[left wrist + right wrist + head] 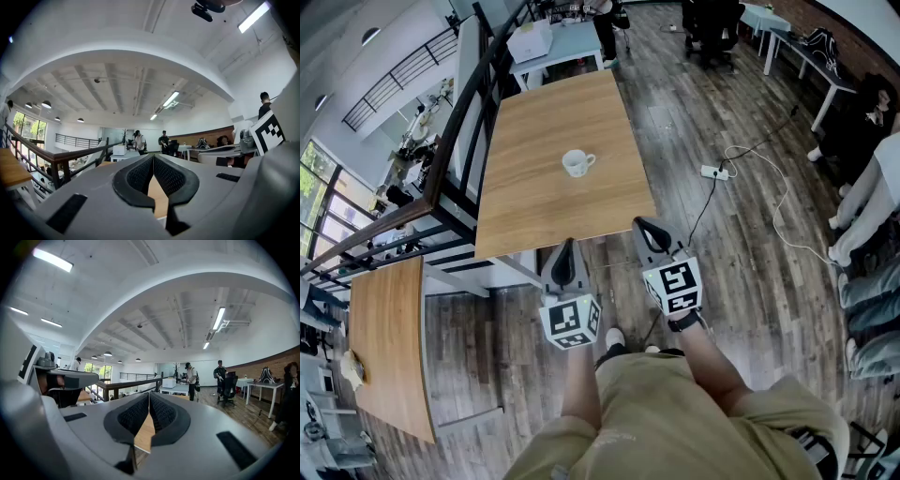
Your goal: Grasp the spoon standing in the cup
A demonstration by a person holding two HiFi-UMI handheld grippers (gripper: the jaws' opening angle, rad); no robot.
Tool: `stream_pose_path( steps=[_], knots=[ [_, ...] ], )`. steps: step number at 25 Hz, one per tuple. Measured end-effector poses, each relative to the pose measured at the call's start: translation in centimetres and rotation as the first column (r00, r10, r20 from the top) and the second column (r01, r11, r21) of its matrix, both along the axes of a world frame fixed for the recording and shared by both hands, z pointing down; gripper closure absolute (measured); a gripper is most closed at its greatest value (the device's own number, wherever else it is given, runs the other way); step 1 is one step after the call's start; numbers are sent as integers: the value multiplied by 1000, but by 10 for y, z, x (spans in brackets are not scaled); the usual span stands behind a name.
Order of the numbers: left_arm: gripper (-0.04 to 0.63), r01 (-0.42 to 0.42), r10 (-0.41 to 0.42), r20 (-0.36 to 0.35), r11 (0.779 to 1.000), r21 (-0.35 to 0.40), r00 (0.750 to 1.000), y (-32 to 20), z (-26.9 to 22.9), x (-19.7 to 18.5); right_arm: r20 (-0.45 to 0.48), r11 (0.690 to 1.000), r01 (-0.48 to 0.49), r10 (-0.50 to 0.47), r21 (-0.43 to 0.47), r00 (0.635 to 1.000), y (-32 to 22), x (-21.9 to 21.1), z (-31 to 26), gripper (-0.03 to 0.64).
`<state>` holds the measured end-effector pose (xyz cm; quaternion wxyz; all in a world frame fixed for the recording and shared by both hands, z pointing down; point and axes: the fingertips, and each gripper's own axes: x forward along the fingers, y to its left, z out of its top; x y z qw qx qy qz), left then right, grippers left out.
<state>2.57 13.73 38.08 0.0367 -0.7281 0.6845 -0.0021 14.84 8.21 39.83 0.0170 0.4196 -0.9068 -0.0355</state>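
Observation:
A white cup (577, 163) with its handle to the right stands near the middle of the long wooden table (534, 202). At this distance it is too small to show whether a spoon is in it. Both grippers hang short of the table's near edge, well back from the cup. The jaws of my left gripper (569, 245) are pressed together at the tips with nothing between them (153, 157). My right gripper (643, 226) is likewise shut and empty (149, 395). Neither gripper view shows the cup; only a strip of tabletop shows past the jaws.
A black railing (441, 169) runs along the table's left side. A second wooden table (389, 347) stands at lower left. A power strip with a white cable (713, 172) lies on the floor to the right. A white table (558, 45) and people stand beyond.

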Motion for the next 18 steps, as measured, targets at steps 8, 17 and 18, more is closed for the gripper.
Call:
stream_pose_path(
  steps=[8, 17, 18],
  knots=[
    [583, -20, 21, 19, 1000, -11, 1000, -18, 2, 11, 25, 1000, -24, 25, -15, 999, -16, 11, -2, 600],
    [583, -30, 30, -3, 999, -18, 1000, -55, 13, -15, 51, 998, -20, 23, -54, 998, -52, -15, 9, 600],
    [583, -32, 32, -7, 999, -15, 999, -63, 13, -20, 47, 998, -11, 14, -56, 999, -58, -23, 9, 600]
  ],
)
